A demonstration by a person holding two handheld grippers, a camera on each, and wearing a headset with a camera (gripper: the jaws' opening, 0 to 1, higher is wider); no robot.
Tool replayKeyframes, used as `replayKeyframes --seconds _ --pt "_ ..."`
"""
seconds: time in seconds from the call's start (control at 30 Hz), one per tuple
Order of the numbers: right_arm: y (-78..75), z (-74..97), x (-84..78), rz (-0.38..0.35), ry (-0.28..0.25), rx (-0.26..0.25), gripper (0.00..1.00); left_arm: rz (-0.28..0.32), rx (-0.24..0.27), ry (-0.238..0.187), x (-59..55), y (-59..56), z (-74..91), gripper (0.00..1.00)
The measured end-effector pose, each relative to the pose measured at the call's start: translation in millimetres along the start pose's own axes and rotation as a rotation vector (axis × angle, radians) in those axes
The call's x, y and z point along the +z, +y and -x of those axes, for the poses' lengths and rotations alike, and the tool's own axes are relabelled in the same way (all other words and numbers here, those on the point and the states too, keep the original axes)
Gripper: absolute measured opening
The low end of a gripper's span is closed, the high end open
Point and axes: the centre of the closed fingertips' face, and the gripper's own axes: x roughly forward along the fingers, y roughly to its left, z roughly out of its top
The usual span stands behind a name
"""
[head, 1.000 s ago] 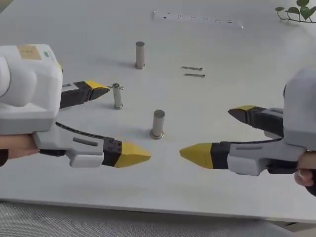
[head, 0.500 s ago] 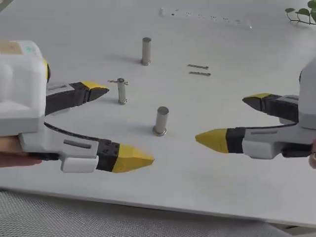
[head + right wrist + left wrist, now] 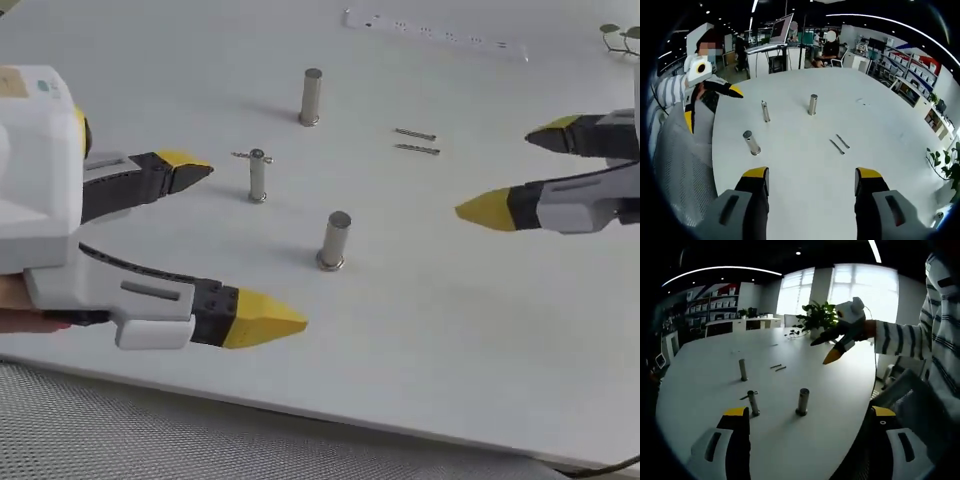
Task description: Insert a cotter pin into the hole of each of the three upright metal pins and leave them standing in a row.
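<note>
Three upright metal pins stand on the white table (image 3: 420,330): a far pin (image 3: 311,96), a thinner middle pin (image 3: 258,175) with a cotter pin through its top, and a near pin (image 3: 335,240). Two loose cotter pins (image 3: 415,142) lie right of the far pin. My left gripper (image 3: 245,243) is open at the left, its jaws level with the middle and near pins and holding nothing. At the right edge my right gripper (image 3: 500,172) is open and empty, just right of the loose cotter pins. The right gripper view shows the loose cotter pins (image 3: 840,143) ahead of its jaws.
A white power strip (image 3: 435,32) lies at the table's far side, and a plant (image 3: 625,35) sits at the far right corner. The table's front edge runs just below the left gripper. A person's striped sleeve (image 3: 900,337) holds the right gripper (image 3: 832,342).
My right gripper has moved right and away from the near pin, toward the loose cotter pins. The left gripper has stayed about where it was, still open.
</note>
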Motion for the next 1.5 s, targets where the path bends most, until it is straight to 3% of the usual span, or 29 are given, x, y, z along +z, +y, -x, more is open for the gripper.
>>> replayKeyframes --seconds 0.07,0.27,0.47,0.63,0.83,1.0,1.17,1.33,1.4,1.5 --pt "0.9 -2.2 3.2 0.026 0.007 0.008 0.60 0.029 -0.004 -0.026 3.3 -0.8 2.3 0.99" --pt "-11.9 -16.6 8.0 0.111 0.067 0.053 0.56 0.017 0.004 -0.023 3.2 0.4 8.6 0.99" --pt "-29.6 -37.3 12.6 0.167 0.100 0.089 0.36 0.010 0.010 -0.009 -0.3 1.9 9.5 0.99" --pt "-28.7 -48.1 10.6 0.273 0.174 0.137 0.33 0.019 0.003 0.003 -9.5 3.2 9.2 0.99" --pt "-29.3 -59.3 13.9 0.338 0.223 0.163 0.29 0.033 0.006 0.008 -10.6 2.7 8.7 0.99" --pt "-44.6 -77.4 17.6 0.352 0.230 0.176 0.22 0.036 -0.008 -0.003 -5.7 -3.1 6.0 0.99" --pt "-47.6 -88.4 13.2 0.362 0.254 0.195 0.15 0.036 -0.014 -0.018 -0.6 -6.6 5.2 0.96" --pt "-49.0 -97.2 1.0 0.376 0.308 0.206 0.12 0.060 -0.010 -0.046 -2.0 -1.9 7.4 0.97" --pt "-53.9 -102.0 0.6 0.385 0.315 0.190 0.12 0.066 -0.015 -0.045 -2.7 -2.5 8.1 0.99" --pt "-53.4 -108.3 0.2 0.404 0.323 0.208 0.07 0.074 -0.022 -0.041 -3.9 -3.7 8.6 0.99"
